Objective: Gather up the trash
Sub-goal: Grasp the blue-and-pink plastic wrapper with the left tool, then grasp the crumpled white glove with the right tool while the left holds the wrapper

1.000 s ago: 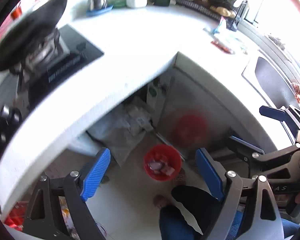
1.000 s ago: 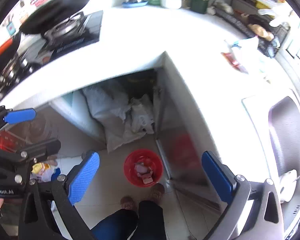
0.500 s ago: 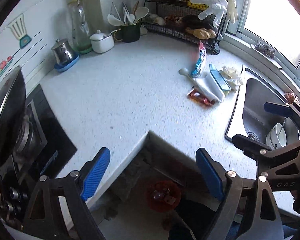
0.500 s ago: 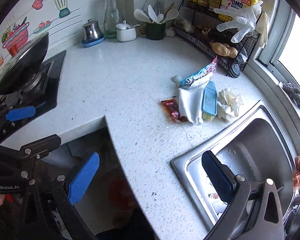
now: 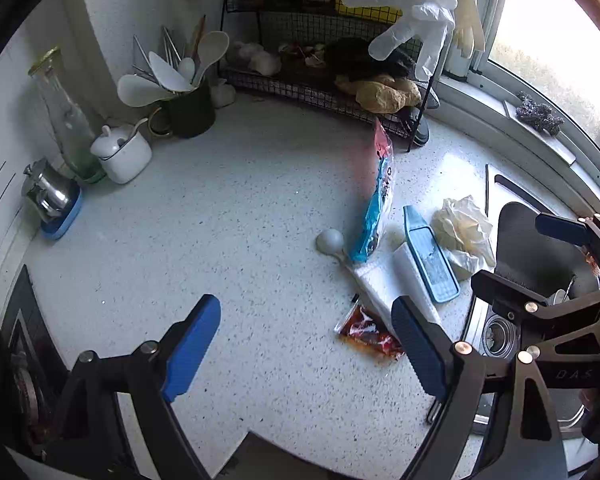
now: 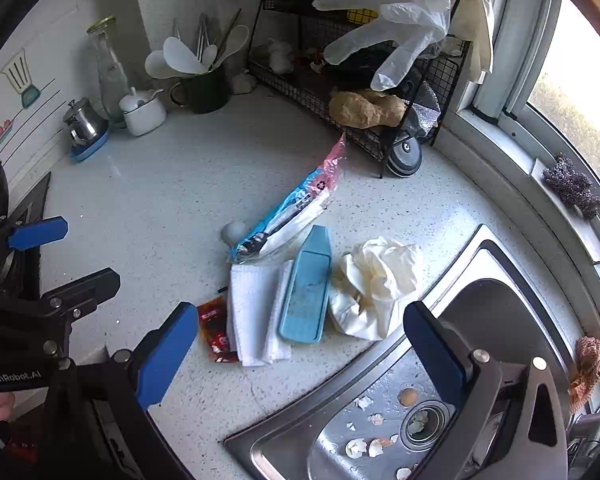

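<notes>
Both tongs held wide apart and empty above the speckled surface (image 5: 228, 240), left tongs (image 5: 306, 344) and right tongs (image 6: 300, 344) alike, likely a survey pose before choosing a piece. Landmark: blue brush (image 6: 306, 284), lying flat near the sink (image 6: 500, 320). Trash clusters round it: crumpled tissue wad (image 6: 376, 284) touching its sink side; blue-pink snack wrapper (image 6: 292, 208) just behind, propped partly on a white cloth (image 6: 252, 308) under the brush; red sauce sachet (image 6: 214, 330) at the cloth's far edge, apparently leaking, though the stain is hard to read. Eggshell bits (image 6: 364, 444) in the sink basin. Sachet lies nearest both tongs.
</notes>
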`<state>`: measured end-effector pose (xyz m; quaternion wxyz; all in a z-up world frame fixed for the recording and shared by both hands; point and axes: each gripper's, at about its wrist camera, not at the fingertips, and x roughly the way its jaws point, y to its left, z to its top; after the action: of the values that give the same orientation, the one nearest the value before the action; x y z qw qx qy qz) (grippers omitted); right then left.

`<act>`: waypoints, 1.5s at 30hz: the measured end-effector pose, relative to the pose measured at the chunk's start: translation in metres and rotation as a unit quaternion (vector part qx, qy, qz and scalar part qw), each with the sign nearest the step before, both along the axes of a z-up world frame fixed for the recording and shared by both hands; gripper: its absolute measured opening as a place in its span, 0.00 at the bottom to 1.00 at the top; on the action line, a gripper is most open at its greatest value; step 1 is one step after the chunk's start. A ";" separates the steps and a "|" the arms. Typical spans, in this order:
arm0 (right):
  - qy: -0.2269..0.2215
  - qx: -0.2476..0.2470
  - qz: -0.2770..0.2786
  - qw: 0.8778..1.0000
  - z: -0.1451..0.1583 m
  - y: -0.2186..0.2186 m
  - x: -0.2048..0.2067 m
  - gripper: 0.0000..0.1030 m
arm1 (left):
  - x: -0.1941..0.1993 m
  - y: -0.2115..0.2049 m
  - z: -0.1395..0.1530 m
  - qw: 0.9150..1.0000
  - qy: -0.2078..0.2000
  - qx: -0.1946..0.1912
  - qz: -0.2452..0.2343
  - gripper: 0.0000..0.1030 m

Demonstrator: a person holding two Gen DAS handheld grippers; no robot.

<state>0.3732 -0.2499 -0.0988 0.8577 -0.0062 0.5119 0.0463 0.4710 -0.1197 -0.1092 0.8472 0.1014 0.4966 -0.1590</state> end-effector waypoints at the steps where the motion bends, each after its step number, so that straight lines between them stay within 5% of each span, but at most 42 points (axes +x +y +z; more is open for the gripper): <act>1: 0.003 0.001 -0.005 1.000 -0.003 -0.005 0.005 0.99 | 0.007 -0.007 -0.002 1.000 0.004 0.003 -0.005 0.84; 23: 0.077 0.032 -0.097 0.992 -0.066 -0.088 0.060 0.99 | 0.101 -0.101 -0.081 0.990 0.087 0.042 -0.104 0.82; 32: 0.089 0.040 -0.103 0.990 -0.077 -0.097 0.066 0.99 | 0.113 -0.107 -0.101 0.985 0.120 0.030 -0.118 0.18; 45: 0.079 0.083 -0.080 0.990 -0.062 -0.097 0.056 0.99 | 0.090 -0.097 -0.071 0.990 0.091 0.003 -0.104 0.11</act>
<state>0.4294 -0.3471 -0.1607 0.8134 0.1099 0.5709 0.0200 0.5608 -0.2163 -0.1799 0.7773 0.1401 0.5587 -0.2531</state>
